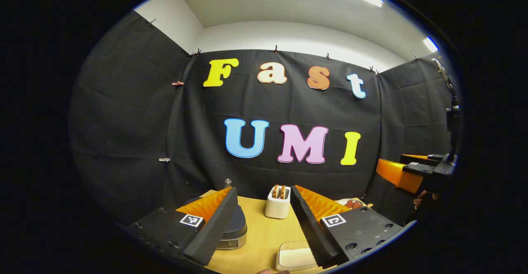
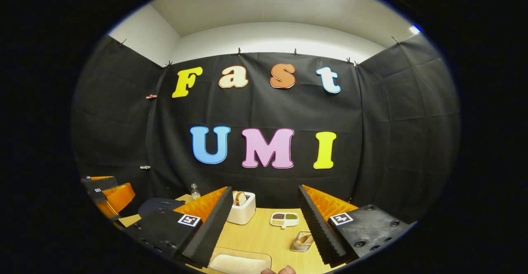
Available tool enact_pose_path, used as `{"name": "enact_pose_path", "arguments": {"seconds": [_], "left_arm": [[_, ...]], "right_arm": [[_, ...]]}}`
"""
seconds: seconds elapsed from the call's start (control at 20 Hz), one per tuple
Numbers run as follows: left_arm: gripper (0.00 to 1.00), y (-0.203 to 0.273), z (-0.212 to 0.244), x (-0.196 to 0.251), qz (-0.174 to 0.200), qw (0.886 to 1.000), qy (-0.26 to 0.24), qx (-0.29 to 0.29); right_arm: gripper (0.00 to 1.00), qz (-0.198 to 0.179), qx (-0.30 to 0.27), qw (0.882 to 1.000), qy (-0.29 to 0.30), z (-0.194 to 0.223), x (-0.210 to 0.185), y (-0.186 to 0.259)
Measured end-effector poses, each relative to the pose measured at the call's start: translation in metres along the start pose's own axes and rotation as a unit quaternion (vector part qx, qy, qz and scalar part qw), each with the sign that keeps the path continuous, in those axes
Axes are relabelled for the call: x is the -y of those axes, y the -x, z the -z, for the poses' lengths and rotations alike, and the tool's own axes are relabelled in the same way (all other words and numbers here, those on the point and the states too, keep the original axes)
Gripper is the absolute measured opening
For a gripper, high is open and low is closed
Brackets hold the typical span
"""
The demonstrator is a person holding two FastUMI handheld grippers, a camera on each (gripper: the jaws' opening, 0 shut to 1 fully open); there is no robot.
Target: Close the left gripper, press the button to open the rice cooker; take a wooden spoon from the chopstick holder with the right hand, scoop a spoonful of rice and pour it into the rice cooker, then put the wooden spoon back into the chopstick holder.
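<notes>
Left gripper (image 1: 264, 220) is hovering above the counter (image 1: 264, 232), fingers spread wide, gripping nothing. Rice cooker (image 1: 235, 226) is sitting lid-down just behind its left finger. White chopstick holder (image 1: 277, 203) with wooden spoon handles is standing mid-counter, between the fingers. Rice tray (image 1: 293, 256) is lying near the front edge. Right gripper (image 2: 264, 224) is also hovering with fingers spread, empty; holder (image 2: 242, 209) ahead of it, rice tray (image 2: 239, 262) below.

A small divided dish (image 2: 284, 219) of coloured grains is sitting on the wooden table (image 2: 264, 235), with a wire basket (image 2: 302, 242) lying near it and a clear bottle (image 2: 194, 191) standing far back.
</notes>
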State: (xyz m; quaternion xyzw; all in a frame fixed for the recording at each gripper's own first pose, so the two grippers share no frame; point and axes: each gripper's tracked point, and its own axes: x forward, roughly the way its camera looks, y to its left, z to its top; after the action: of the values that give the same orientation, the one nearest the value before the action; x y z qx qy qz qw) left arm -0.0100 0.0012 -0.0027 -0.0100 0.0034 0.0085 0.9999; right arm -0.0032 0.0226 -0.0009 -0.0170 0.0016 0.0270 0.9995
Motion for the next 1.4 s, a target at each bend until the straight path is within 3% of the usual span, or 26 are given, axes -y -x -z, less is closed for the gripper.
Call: {"name": "enact_pose_path", "arguments": {"seconds": [0.65, 1.15, 1.35, 1.4], "left_arm": [[0.89, -0.001, 0.002, -0.015, -0.015, 1.0, -0.011, 0.0], [0.88, -0.038, 0.045, -0.045, -0.051, 0.997, 0.006, -0.049], [0.77, -0.069, 0.069, -0.074, -0.104, 0.991, 0.016, -0.077], [0.69, -0.074, 0.072, -0.078, -0.116, 0.99, 0.018, -0.082]], "right_arm": [[0.98, -0.023, -0.01, 1.0, 0.013, 0.009, -0.02, 0.002], [0.98, -0.056, -0.046, 0.997, 0.0, 0.038, -0.022, 0.0], [0.98, -0.09, -0.062, 0.994, -0.011, 0.053, -0.019, -0.009], [0.98, -0.095, -0.063, 0.993, -0.018, 0.054, -0.017, -0.011]]}}
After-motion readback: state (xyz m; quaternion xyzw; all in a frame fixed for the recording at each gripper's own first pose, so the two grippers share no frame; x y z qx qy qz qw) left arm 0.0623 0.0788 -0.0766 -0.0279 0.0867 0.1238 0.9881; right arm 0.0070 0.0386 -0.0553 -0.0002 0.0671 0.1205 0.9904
